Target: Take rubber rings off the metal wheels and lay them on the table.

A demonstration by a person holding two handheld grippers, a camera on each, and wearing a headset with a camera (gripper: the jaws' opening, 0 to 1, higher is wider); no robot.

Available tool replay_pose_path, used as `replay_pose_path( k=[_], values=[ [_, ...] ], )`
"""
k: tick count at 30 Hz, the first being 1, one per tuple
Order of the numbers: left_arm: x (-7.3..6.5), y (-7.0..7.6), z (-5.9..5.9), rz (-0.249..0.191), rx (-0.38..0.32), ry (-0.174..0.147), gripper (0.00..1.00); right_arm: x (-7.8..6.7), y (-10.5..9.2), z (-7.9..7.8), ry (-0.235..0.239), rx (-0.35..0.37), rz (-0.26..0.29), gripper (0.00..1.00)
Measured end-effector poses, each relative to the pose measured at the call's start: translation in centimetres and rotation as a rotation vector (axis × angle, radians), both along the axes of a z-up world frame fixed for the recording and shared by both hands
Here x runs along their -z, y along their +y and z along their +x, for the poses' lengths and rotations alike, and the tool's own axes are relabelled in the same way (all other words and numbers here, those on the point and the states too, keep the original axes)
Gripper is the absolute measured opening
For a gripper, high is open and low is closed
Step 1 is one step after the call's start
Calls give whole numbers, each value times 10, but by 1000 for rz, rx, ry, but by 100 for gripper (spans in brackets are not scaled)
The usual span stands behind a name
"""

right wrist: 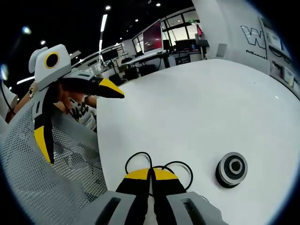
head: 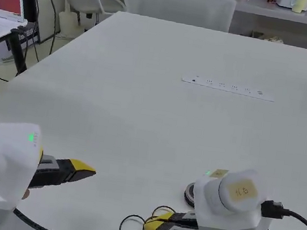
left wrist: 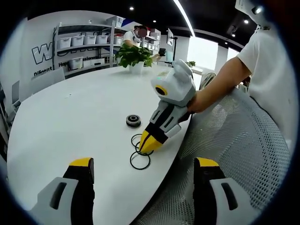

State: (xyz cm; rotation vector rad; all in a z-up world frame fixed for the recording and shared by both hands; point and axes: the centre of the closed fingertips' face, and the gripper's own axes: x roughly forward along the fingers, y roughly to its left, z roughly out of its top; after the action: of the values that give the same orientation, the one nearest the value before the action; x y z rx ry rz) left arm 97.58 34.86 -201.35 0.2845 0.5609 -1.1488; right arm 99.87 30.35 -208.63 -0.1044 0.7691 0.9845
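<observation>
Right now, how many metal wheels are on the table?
1. The metal wheel lies flat on the table, just beside the shut right claw and the loose rubber rings. Another could be hidden behind it.

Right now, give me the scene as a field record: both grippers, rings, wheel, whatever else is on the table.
left gripper: jaws wide open, holding nothing, clear of the rings
right gripper: jaws closed, tips at the rings; cannot tell if one is pinched
thin black rubber rings: at least two overlapping loops lying on the white table
round metal wheel: lying flat beside the rings, touched by neither gripper
white power strip: farther across the table
</observation>
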Motion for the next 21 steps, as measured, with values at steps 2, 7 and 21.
replay_pose_path(
  k=[2,7,21],
  values=[
    [0,0,0,-3,-2,1,86,0,0,0,-4,-3,-1,0],
    [-1,-1,0,-8,-1,3,86,-1,0,0,-11,-5,-4,0],
    [-1,-1,-1,-9,-1,5,86,-8,-3,5,6,25,16,1]
  ],
)
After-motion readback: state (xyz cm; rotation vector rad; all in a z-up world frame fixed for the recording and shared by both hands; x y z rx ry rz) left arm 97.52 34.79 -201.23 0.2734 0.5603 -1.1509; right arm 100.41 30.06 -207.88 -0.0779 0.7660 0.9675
